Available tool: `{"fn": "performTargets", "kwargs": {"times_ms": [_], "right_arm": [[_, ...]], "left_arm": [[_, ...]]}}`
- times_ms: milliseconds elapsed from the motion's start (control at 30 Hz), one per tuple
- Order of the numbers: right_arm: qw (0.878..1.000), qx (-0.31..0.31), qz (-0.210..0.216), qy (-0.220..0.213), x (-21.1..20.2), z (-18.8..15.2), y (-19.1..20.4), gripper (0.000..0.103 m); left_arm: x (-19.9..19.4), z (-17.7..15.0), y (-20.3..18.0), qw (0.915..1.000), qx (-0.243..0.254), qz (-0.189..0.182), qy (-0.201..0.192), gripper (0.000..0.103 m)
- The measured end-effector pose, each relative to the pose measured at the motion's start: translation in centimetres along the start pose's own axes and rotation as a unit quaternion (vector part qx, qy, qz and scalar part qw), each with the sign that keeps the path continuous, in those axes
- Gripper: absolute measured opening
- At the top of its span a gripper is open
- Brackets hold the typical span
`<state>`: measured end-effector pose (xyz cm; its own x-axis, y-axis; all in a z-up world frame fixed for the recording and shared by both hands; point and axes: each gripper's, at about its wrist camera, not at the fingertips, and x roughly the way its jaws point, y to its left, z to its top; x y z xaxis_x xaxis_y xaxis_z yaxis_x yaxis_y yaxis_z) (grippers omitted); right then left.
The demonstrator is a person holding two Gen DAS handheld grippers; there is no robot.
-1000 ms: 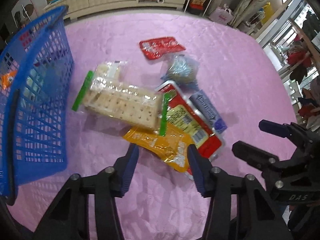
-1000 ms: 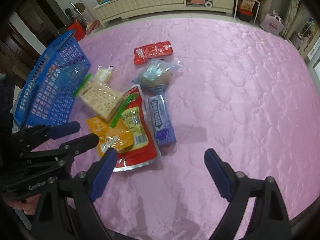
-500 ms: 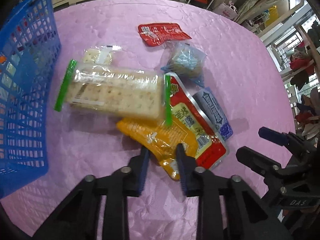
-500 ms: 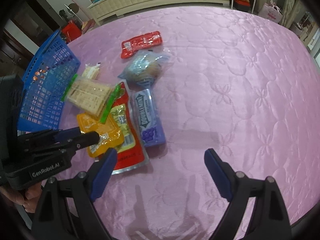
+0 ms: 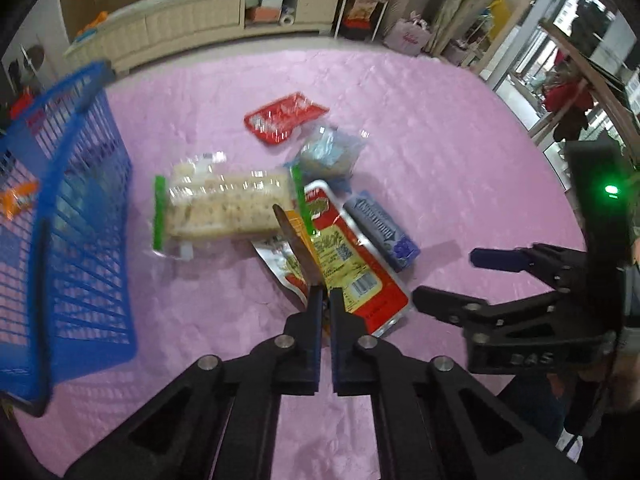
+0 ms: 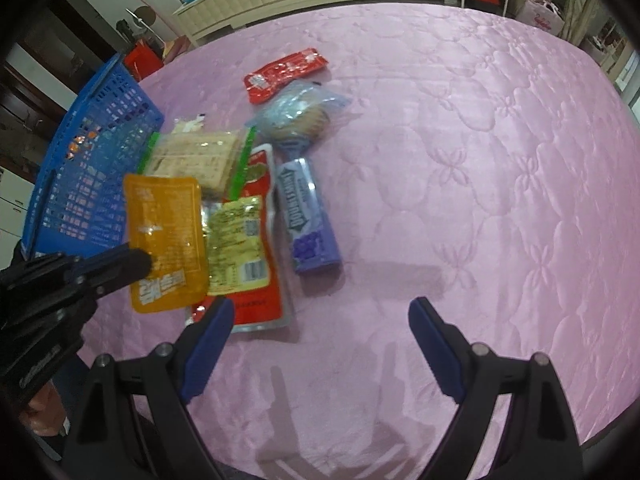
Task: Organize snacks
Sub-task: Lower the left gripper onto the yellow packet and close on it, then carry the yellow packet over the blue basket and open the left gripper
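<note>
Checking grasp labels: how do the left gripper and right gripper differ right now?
The left gripper is shut on the orange foil snack pouch, holding it clear of the pink quilted cover; the right gripper is wide open and holds nothing. The left sits beside the snack pile; the right hangs over bare cover. Both have blue pads and point steeply down.
</note>
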<state>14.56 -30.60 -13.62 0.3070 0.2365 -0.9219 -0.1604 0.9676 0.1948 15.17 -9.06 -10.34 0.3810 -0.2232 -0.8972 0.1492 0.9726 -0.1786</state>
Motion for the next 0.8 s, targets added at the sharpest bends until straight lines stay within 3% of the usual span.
{"fn": "performTargets", "kwargs": {"times_ms": [167, 333, 500, 667, 800], "right_arm": [[0.999, 0.005, 0.029, 0.017, 0.8, 0.2, 1.5, 0.091], [0.998, 0.015, 0.055, 0.039, 2.2, 0.7, 2.9, 0.091], [0.997, 0.017, 0.053, 0.057, 3.7, 1.5, 4.0, 0.091], [0.996, 0.026, 0.059, 0.064, 4.8, 2.7, 4.3, 0.091], [0.995, 0.025, 0.058, 0.077, 5.8, 3.8, 4.7, 0.091]], "left_arm": [[-3.4, 0.3, 0.4, 0.999, 0.013, 0.016, -0.04, 0.003], [-7.6, 0.5, 2.5, 0.9962, -0.007, 0.033, -0.081, 0.003], [-11.2, 0.7, 5.0, 0.991, -0.02, 0.058, -0.119, 0.003], [-11.9, 1.1, 8.0, 0.9854, -0.042, 0.102, -0.129, 0.003], [-11.6, 1.3, 10.6, 0.9833, -0.062, 0.113, -0.129, 0.003]]}}
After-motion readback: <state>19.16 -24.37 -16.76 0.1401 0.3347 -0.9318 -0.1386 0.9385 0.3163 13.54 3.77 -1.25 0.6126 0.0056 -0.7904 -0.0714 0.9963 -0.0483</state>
